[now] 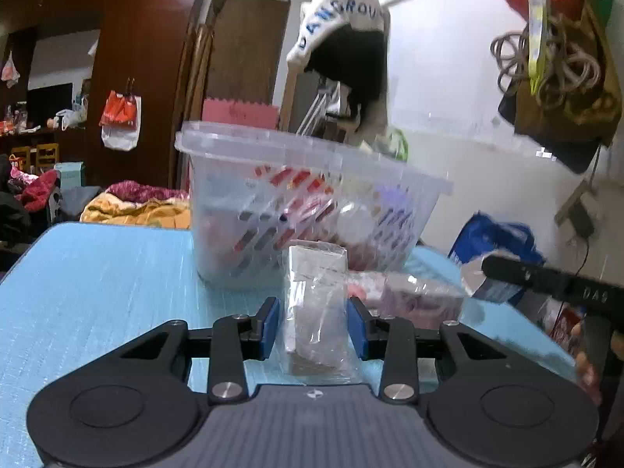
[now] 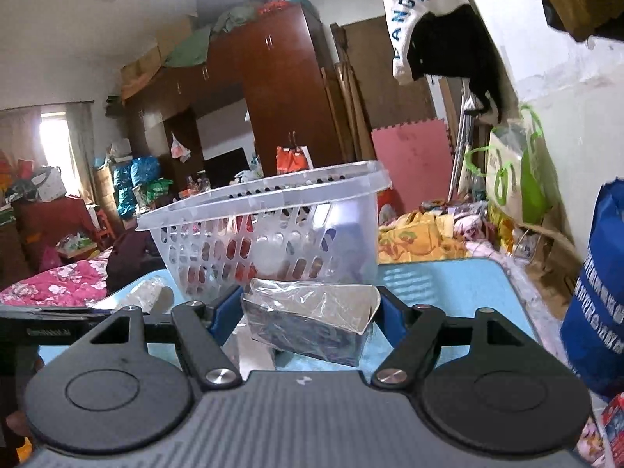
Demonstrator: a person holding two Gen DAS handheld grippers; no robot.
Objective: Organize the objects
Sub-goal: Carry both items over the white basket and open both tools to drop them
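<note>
While the light-blue table [image 1: 97, 273] spreads beneath everything, a clear slotted plastic basket [image 1: 304, 202] stands on it at the far side, already holding red and white items. Just in front of the basket, the left gripper [image 1: 314, 323] has its 2 blue pads pressed against an upright clear-wrapped packet [image 1: 316, 304]. The right gripper [image 2: 300, 312] clamps a dark box in crinkled clear wrap [image 2: 312, 323], tilted, near the basket's front wall.
</note>
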